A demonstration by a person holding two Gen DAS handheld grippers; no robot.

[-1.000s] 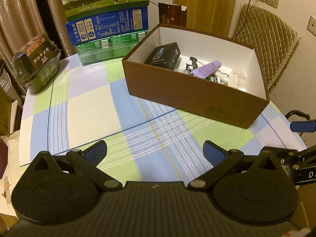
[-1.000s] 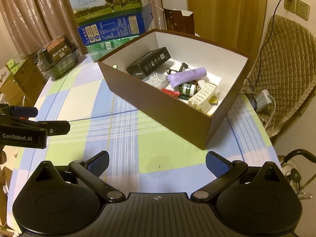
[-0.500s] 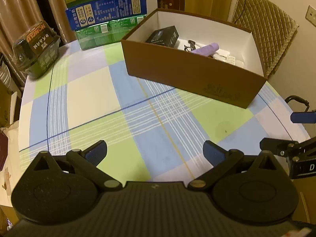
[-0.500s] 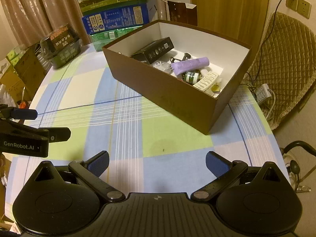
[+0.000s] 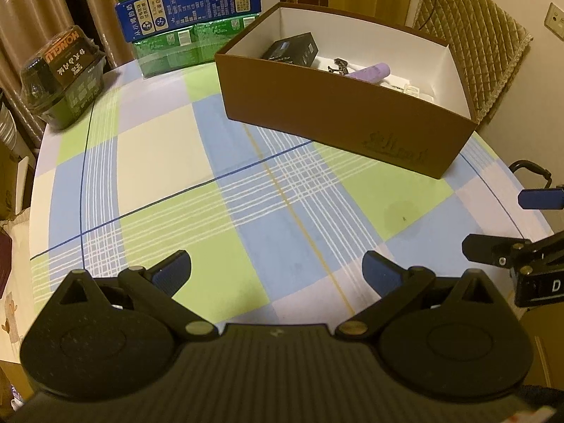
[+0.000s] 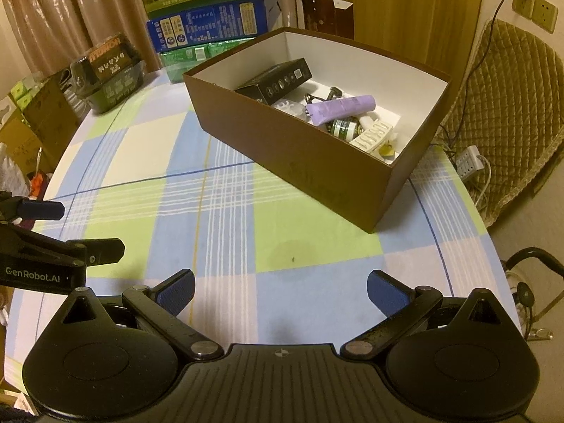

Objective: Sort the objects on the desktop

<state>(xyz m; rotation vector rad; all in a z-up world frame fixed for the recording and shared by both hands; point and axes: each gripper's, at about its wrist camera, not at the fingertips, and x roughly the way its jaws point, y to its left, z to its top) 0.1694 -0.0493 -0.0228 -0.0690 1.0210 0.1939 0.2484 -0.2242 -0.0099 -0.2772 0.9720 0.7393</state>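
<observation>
Desktop objects all sat inside brown box [image 6: 303,155] at worktop [image 6: 225,225] far side; I pulled both claws back over last second, left claw [image 5: 276,271] and right claw [image 6: 280,287] spread wide, empty; sorting looked finished

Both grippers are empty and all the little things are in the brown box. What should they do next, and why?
Probably just ease both back and rest. The left gripper and right gripper are open and hold nothing. The purple tube, black box and white clip already lie inside the brown box, and no loose small item shows on the checked tablecloth.
</observation>
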